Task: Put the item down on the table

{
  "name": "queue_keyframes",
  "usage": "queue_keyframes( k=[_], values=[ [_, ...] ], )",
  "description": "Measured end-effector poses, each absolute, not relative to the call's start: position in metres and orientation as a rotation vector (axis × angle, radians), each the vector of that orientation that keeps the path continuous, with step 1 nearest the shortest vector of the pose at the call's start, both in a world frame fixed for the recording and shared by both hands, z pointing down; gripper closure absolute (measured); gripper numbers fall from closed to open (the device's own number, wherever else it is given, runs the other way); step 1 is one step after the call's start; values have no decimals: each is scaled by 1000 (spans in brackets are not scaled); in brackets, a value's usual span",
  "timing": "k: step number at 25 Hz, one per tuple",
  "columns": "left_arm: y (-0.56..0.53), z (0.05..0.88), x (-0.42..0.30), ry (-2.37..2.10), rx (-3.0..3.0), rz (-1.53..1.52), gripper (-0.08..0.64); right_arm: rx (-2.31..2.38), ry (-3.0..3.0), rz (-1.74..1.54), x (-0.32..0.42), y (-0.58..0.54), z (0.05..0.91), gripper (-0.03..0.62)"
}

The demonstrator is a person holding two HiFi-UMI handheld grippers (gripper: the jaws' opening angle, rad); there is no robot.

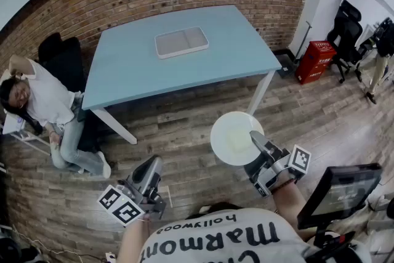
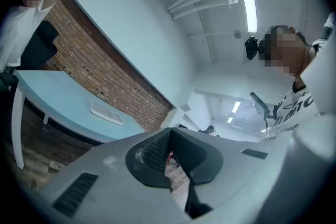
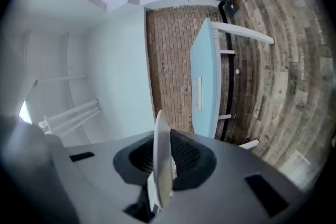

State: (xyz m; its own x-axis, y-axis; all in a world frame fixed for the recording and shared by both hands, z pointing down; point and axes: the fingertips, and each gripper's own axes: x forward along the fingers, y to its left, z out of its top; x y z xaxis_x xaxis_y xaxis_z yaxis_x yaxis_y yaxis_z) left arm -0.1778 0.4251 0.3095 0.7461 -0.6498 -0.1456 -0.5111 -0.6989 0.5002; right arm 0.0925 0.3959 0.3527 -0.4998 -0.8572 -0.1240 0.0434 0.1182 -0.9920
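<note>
A round white plate [image 1: 234,135] hangs level over the wooden floor, with my right gripper [image 1: 255,140] shut on its near right rim. The right gripper view shows the plate [image 3: 161,176] edge-on, pinched between the two dark pads of that gripper [image 3: 163,152]. The light blue table [image 1: 135,71] stands ahead, well beyond the plate, with a flat white tray [image 1: 181,42] on its top. My left gripper [image 1: 151,166] is low at the left, shut and empty; in its own view the left gripper [image 2: 168,139] has its pad tips meeting, with the table [image 2: 52,97] off to the left.
A person [image 1: 37,101] sits on the floor left of the table beside a dark chair. A red box [image 1: 314,61] and black office chairs [image 1: 348,34] stand at the right. A dark screen [image 1: 341,191] is close at my right. A brick wall runs behind the table.
</note>
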Motion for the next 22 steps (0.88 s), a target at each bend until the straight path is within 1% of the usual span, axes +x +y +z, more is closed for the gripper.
queue_keyframes(
  k=[8,16,22],
  values=[
    [414,313,-178,-857,2518,-422,552,-700,1587,-1463,88,384,347,548],
    [393,327,-178,-851,2566,-321,554,-719,1616,-1445,78,370,349,547],
    [372,333,-180,-868,2544,-350,552,-756,1637,-1446,85,355,358,547]
  ],
)
